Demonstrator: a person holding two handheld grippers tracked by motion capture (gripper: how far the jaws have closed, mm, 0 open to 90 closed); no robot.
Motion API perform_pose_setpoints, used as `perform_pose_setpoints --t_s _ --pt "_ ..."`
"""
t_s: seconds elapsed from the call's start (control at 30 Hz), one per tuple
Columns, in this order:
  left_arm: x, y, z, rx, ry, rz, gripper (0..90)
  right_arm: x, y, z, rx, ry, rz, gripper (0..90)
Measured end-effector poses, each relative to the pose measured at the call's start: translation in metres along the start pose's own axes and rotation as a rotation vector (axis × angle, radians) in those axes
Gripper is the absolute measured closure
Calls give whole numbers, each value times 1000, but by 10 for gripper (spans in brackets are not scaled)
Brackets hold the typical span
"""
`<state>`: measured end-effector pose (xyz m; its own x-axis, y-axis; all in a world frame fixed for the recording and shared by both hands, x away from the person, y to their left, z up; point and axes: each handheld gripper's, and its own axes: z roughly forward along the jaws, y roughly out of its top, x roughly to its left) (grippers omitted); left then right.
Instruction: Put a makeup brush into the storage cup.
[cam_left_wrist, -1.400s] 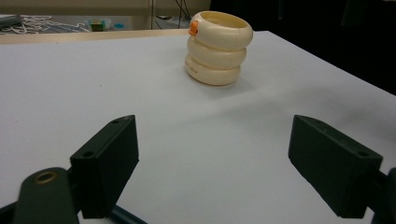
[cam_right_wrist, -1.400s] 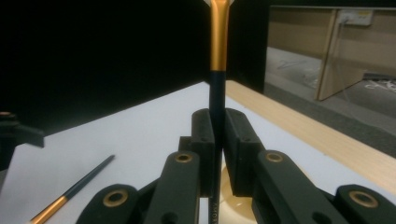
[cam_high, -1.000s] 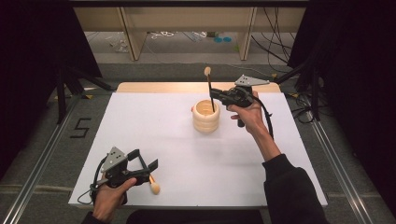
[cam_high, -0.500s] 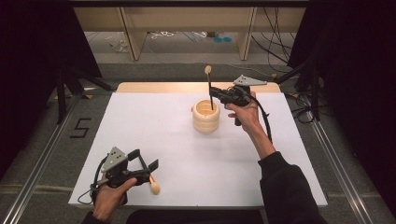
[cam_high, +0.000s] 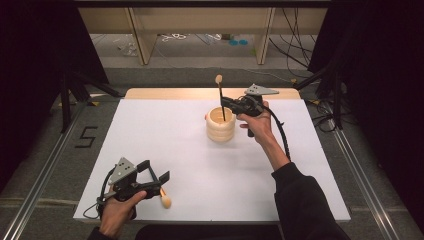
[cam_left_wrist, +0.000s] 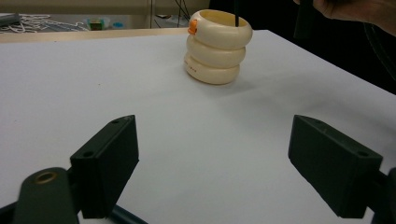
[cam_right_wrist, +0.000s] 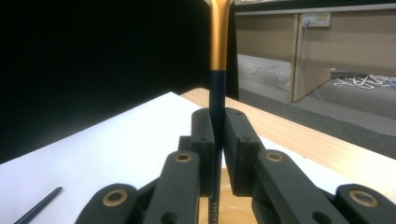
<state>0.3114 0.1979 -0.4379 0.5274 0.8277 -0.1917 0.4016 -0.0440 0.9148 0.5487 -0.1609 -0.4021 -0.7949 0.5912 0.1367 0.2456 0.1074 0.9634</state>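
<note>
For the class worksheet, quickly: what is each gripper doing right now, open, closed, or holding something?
Left gripper: open, holding nothing, low over the white table.
Right gripper: closed on an upright brush, above the cream holder.

Two black jaws of the left gripper (cam_left_wrist: 212, 158) spread wide over bare white table (cam_left_wrist: 93, 84) — nothing between them. Farther off, a cream ribbed holder (cam_left_wrist: 216, 49) with an orange tab, a thin dark stick rising from it — a hand (cam_left_wrist: 359, 11) at top right.
</note>
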Motion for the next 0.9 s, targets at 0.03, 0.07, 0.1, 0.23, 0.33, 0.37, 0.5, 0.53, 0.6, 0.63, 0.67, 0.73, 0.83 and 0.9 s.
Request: perform_pose_setpoints --t_s 0.03,0.07,0.1,0.23,0.33,0.37,0.5,0.53,0.6,0.63,0.67,0.73,0.83,0.9 --pt "0 0 0 -1 0 0 158 0 -1 1 -13 8 -3 831" --pt "0 0 0 -1 -2 -1 158 0 -1 1 -3 5 1 830" --pt "0 0 0 -1 -3 -1 158 1 -2 2 -2 7 8 830" --pt "0 0 0 -1 -3 0 158 1 -4 2 13 7 18 830" --pt "0 0 0 -1 -3 0 158 1 -7 4 18 4 21 830" --pt "0 0 0 -1 -4 0 158 1 -8 4 18 7 20 831" --pt "0 0 0 -1 -3 0 158 1 -10 6 21 10 15 830" --pt "0 0 0 0 -2 1 158 0 -11 6 24 2 9 830" --pt "0 0 0 0 -1 1 158 0 -12 6 39 -3 23 830" --pt "0 0 -1 0 -1 0 158 0 -13 6 31 -5 23 830" --pt "0 0 -1 0 0 0 158 -1 -13 7 22 0 24 830" --pt "0 0 -1 0 -1 0 158 0 -15 6 39 0 34 830" --pt "0 0 -1 0 -2 2 158 -1 -17 7 46 -4 25 829" --pt "0 0 0 0 -3 0 158 -1 -19 8 31 1 34 829"
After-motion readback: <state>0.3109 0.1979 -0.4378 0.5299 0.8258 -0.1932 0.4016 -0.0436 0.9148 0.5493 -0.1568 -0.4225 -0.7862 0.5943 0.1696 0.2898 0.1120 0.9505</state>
